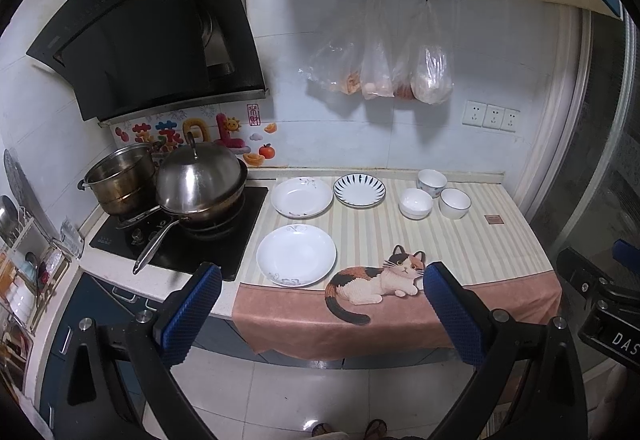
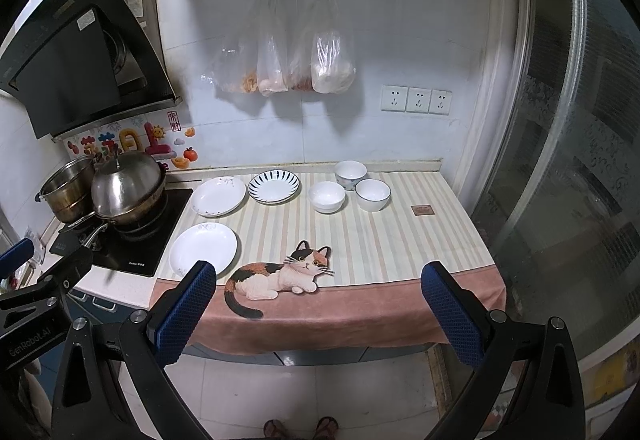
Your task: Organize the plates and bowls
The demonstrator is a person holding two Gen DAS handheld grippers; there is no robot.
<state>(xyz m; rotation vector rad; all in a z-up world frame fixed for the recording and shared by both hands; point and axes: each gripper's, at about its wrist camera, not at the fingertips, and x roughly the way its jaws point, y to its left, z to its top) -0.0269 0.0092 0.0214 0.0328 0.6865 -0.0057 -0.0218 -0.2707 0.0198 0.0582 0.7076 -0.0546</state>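
Three plates lie on the striped counter mat: a white plate (image 1: 296, 254) (image 2: 203, 249) at the front left, a white plate (image 1: 301, 197) (image 2: 218, 196) behind it, and a blue-striped plate (image 1: 359, 190) (image 2: 273, 186) at the back. Three white bowls stand to the right: one at the back (image 1: 431, 182) (image 2: 350, 174), one at the front left (image 1: 415, 202) (image 2: 326, 196), one at the right (image 1: 455, 202) (image 2: 372, 194). My left gripper (image 1: 320, 280) and right gripper (image 2: 318, 280) are both open and empty, held in front of the counter edge, apart from the dishes.
A stove (image 1: 180, 236) with a lidded wok (image 1: 200, 184) and a steel pot (image 1: 120, 176) stands left of the mat. Plastic bags (image 1: 380, 72) hang on the wall. The mat (image 1: 440, 248) with a cat picture drapes over the counter's front edge. A glass door (image 2: 580, 160) is at the right.
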